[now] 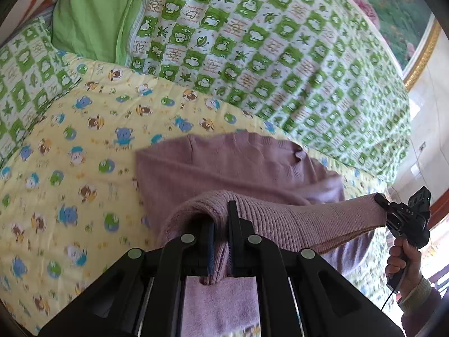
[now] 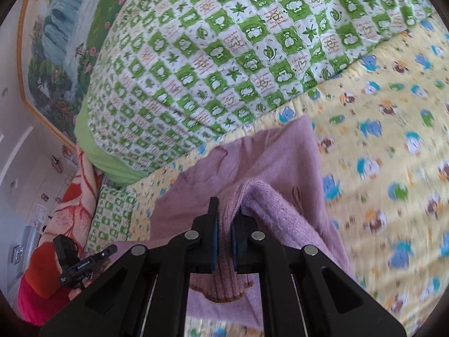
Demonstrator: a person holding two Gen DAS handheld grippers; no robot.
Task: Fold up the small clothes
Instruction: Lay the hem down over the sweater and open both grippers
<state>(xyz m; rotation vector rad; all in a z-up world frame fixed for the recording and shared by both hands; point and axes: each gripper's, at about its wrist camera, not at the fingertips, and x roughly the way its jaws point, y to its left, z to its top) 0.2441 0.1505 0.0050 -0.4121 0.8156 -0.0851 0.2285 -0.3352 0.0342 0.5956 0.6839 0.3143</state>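
Note:
A small lilac knit sweater (image 1: 238, 165) lies on a yellow cartoon-print sheet (image 1: 70, 146), its lower part lifted off the bed. My left gripper (image 1: 221, 219) is shut on the ribbed hem at one end. My right gripper (image 2: 224, 219) is shut on the ribbed hem at the other end; it also shows in the left wrist view (image 1: 378, 199), stretching the hem taut between the two. The sweater (image 2: 266, 151) runs away from the right gripper toward the quilt. The left gripper (image 2: 109, 250) shows at the lower left of the right wrist view.
A thick green-and-white checked quilt (image 1: 280, 56) is piled behind the sweater, with a plain green pillow (image 1: 92, 16) beside it. A framed landscape picture (image 2: 56, 42) hangs on the wall. An orange-and-red blanket (image 2: 70, 213) lies at the bed's edge.

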